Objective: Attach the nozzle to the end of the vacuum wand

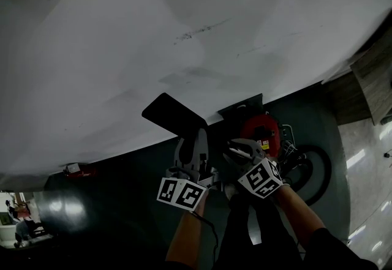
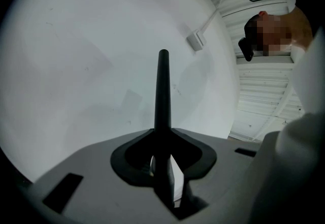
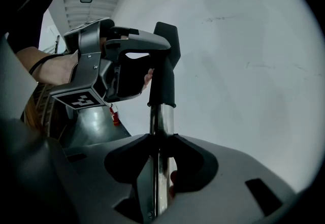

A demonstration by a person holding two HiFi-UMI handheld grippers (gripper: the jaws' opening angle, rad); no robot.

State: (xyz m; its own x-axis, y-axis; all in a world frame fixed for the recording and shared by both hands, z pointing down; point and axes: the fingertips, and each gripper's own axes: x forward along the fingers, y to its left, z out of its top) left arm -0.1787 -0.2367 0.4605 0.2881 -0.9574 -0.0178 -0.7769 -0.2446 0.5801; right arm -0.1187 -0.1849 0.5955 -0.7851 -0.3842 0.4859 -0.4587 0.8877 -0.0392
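Note:
The black flat nozzle (image 1: pixel 174 114) is held up in front of a white wall, with my left gripper (image 1: pixel 195 147) shut on its neck. From the left gripper view the nozzle (image 2: pixel 162 91) shows edge-on as a thin black blade rising from between the jaws of my left gripper (image 2: pixel 163 169). My right gripper (image 3: pixel 160 177) is shut on the chrome vacuum wand (image 3: pixel 159 126). The wand's black collar (image 3: pixel 162 83) runs up into the nozzle (image 3: pixel 167 40). The left gripper (image 3: pixel 137 58) clamps the nozzle from the left. I cannot tell whether the joint is fully seated.
A red vacuum canister (image 1: pixel 260 131) sits on the dark floor under my right gripper (image 1: pixel 242 153), with a black hose loop (image 1: pixel 315 171) beside it. The white wall (image 1: pixel 184 30) fills the space ahead. A small red object (image 1: pixel 76 169) lies at the wall's foot on the left.

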